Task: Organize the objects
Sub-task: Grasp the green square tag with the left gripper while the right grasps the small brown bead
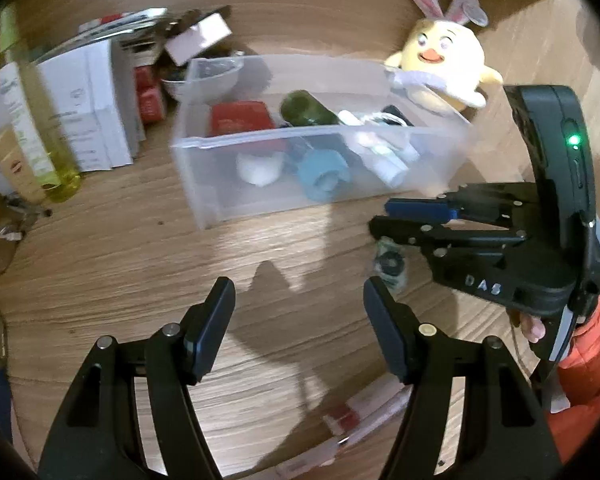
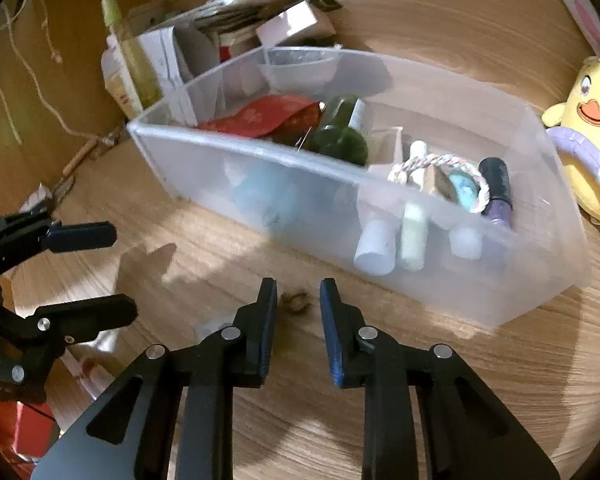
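Note:
A clear plastic bin (image 1: 260, 196) (image 2: 512, 304) stands on the wooden table and holds a red packet (image 2: 268, 118), a dark green bottle (image 2: 336, 132), a blue roll (image 1: 322, 174), small tubes and a braided cord. My left gripper (image 1: 298, 324) is open and empty above the table in front of the bin; it also shows in the right wrist view (image 2: 96, 272). My right gripper (image 2: 298, 328) is open and empty, near the bin's front wall; in the left wrist view (image 1: 380, 218) it hovers over a small dark ringed object (image 1: 388, 266).
A yellow chick plush with bunny ears (image 1: 444, 64) (image 2: 588, 136) sits right of the bin. White boxes (image 1: 84, 108), a yellow-green bottle (image 1: 40, 116) and clutter stand at the left. A red and white tube (image 1: 364, 412) lies near my left gripper.

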Motion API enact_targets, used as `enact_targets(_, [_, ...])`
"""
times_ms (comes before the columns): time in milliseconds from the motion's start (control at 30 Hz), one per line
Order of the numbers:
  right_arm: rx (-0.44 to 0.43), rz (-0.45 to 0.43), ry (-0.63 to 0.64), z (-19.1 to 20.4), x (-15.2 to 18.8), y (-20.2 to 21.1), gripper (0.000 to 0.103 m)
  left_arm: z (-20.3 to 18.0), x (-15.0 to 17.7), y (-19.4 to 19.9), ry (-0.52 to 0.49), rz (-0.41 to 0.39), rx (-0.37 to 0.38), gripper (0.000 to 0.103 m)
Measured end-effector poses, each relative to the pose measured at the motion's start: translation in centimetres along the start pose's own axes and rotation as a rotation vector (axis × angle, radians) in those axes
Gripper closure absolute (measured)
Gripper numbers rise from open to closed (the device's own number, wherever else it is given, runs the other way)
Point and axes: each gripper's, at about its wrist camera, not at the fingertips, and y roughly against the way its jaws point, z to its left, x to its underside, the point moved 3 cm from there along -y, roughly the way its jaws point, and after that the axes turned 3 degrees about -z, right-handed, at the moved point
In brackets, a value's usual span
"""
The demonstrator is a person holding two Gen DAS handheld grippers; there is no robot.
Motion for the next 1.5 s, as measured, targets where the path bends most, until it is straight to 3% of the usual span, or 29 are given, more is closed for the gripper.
enact_targets(67, [0.016,-0.002,0.025,0.3,0.2,0.1,0.091,-0.6,-0.1,-0.4,-0.014,0.010,0.013,0.037])
enact_targets(567, [0.051,-0.080,-0.051,-2.9,1.7,4.0,0.090,-4.3,-1.3,-4.4,-0.090,0.088,0.065,0.037])
enact_targets(667, [0.059,-0.091,-0.077,-3.9,2.2,5.0,0.090,-4.5,-1.5,-4.5,-0.093,0.079,0.053,0.046])
enact_targets(867, [0.071,-0.107,-0.107,-5.4,3.1,6.1,0.090,-4.4,-1.3,-4.3,-0.087,0.070,0.042,0.079])
enact_targets(1200, [0.067,-0.141,-0.120,-5.6,3.5,7.4,0.090,-3.4,-1.2,-3.4,0.004,0.033,0.037,0.079])
enact_targets(1500, [0.076,-0.199,-0.102,-5.3,2.2,9.2,0.090,-3.0,-3.2,-0.8,0.033,-0.076,0.021,0.079])
